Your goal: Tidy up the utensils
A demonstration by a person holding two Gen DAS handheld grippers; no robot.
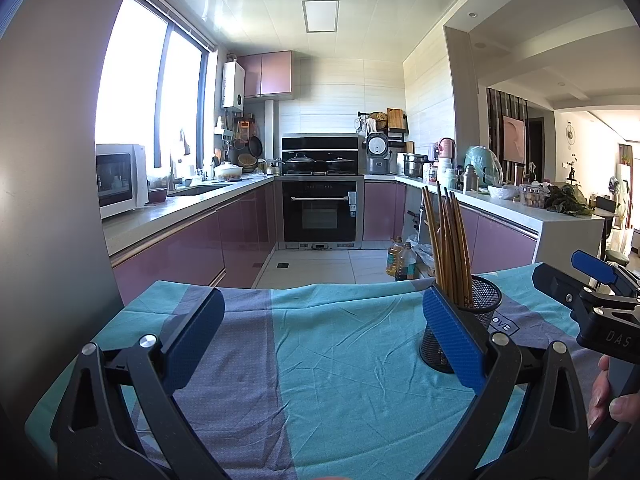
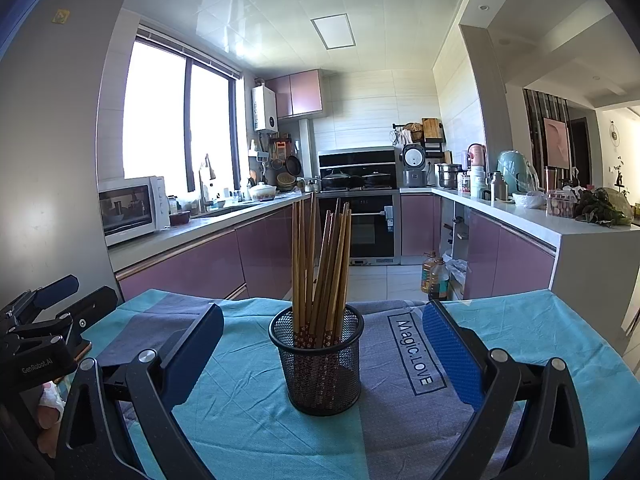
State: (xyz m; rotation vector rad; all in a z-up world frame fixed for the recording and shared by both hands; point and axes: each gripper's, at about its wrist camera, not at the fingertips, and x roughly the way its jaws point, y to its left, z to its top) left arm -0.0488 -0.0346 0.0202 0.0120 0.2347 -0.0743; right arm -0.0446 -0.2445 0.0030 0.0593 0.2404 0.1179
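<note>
A black mesh cup (image 2: pixel 318 364) stands upright on the teal and grey cloth (image 2: pixel 248 420). Several wooden chopsticks (image 2: pixel 320 264) stand in it. My right gripper (image 2: pixel 320 340) is open and empty, its fingers wide on either side of the cup, a little short of it. In the left wrist view the cup (image 1: pixel 480 304) and chopsticks (image 1: pixel 450 248) sit behind my right-hand finger. My left gripper (image 1: pixel 320 332) is open and empty above bare cloth (image 1: pixel 340 380), left of the cup. The right gripper's body shows at the right edge of the left wrist view.
The cloth-covered table ends at its far edge (image 2: pixel 360 304) over a tiled kitchen floor. Oil bottles (image 2: pixel 434 278) stand on the floor beyond. Pink cabinets (image 2: pixel 180 264) and counters run along both sides. A grey fridge wall (image 1: pixel 48 200) stands close on the left.
</note>
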